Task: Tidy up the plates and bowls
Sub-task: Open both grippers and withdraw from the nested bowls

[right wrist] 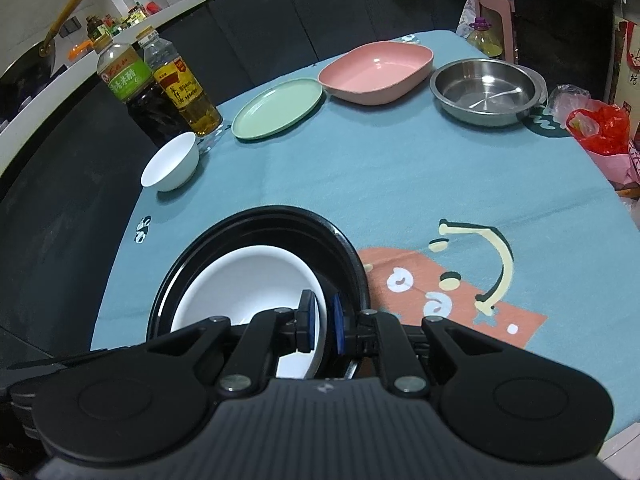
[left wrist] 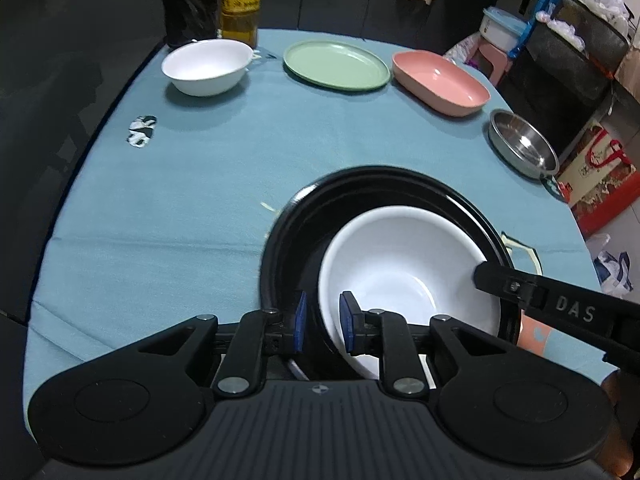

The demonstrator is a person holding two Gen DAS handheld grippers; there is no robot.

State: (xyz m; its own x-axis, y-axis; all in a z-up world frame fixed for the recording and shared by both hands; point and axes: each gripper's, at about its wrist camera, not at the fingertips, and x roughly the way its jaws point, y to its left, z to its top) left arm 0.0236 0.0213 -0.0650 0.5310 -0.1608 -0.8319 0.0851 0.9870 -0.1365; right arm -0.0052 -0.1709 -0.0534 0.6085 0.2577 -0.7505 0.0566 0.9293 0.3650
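Right wrist view: the round white bowl's (right wrist: 244, 280) rim is pinched by the right gripper (right wrist: 322, 322). It is held steady inside the round black plate (right wrist: 352, 256) near the table's near edge. The left gripper's (left wrist: 323, 320) tongs are apart around the rim, pressing nothing.

The worktop (right wrist: 360, 184) wears a blue-green cloth with a cartoon print (right wrist: 452, 292) near its front right part. Along the far side lie a small white bowl (right wrist: 171, 167), two bottles (right wrist: 168, 88) just behind it, a green plate (right wrist: 278, 109), a pink dish (right wrist: 376, 72) and a steel basin (right wrist: 486, 91). At the near edge rests a black plate (right wrist: 260, 276) with a white bowl (right wrist: 248, 284) inside it, and a red bag (right wrist: 600, 128) lies at the right edge.
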